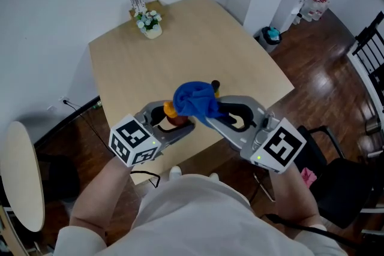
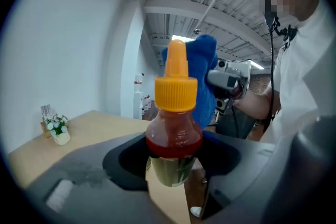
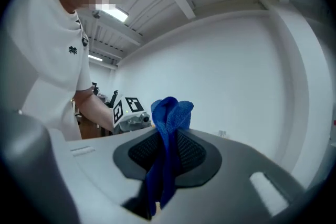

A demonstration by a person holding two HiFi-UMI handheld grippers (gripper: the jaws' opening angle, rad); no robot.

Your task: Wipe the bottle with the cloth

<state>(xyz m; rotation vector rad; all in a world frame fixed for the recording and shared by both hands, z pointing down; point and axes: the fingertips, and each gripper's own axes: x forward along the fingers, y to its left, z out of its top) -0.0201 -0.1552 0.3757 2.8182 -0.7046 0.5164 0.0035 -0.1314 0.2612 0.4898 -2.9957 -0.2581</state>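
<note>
A small bottle [image 2: 173,136] of red-brown liquid with an orange nozzle cap [image 2: 176,81] is clamped upright in my left gripper [image 2: 173,165]. In the head view the bottle [image 1: 177,119] is held above the table's near edge, with the left gripper [image 1: 174,124] shut round it. My right gripper [image 3: 163,165] is shut on a blue cloth [image 3: 167,128]. The cloth [image 1: 196,100] is bunched over the bottle's top and right side, hiding most of the cap, with the right gripper [image 1: 221,112] just right of the bottle.
A light wooden table [image 1: 180,63] lies below, with a small white pot of flowers [image 1: 149,24] and a card at its far corner. A round stool [image 1: 24,174] stands left. A black chair [image 1: 336,177] stands right; dark wood floor surrounds.
</note>
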